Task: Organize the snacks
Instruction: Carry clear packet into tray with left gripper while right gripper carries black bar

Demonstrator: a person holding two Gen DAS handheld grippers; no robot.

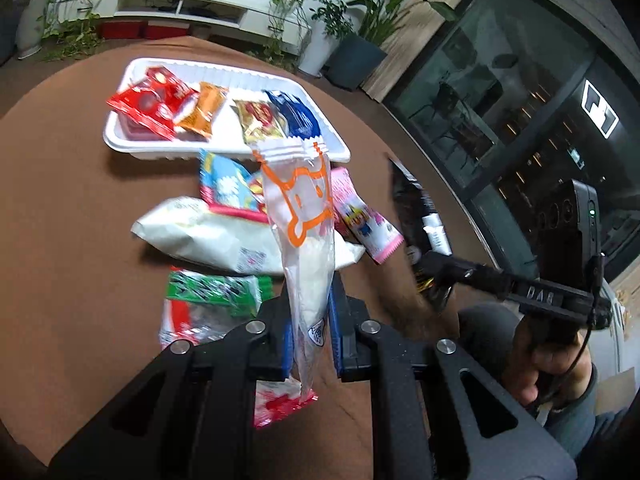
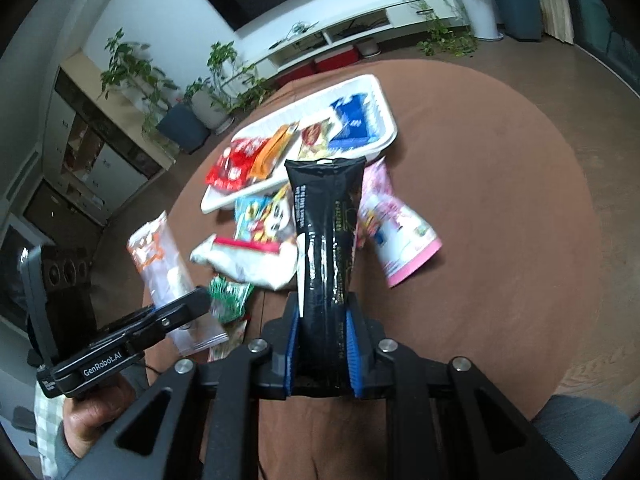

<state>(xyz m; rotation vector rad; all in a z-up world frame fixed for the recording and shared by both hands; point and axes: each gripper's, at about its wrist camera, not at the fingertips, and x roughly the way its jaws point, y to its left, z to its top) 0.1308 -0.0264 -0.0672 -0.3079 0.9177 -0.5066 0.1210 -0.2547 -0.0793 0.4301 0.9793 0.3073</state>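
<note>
Left wrist view: a clear orange-printed packet point(image 1: 304, 240) is pinched low in the left gripper point(image 1: 310, 320); a black packet point(image 2: 326, 248) is clamped by the right gripper point(image 2: 323, 344). Either could slip before the white tray point(image 1: 120, 136) is reached.

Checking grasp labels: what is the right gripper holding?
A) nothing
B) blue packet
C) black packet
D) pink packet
C: in the right wrist view the right gripper has its blue pads pressed on the black packet, held upright above the table; the pink packet lies on the table.
</note>
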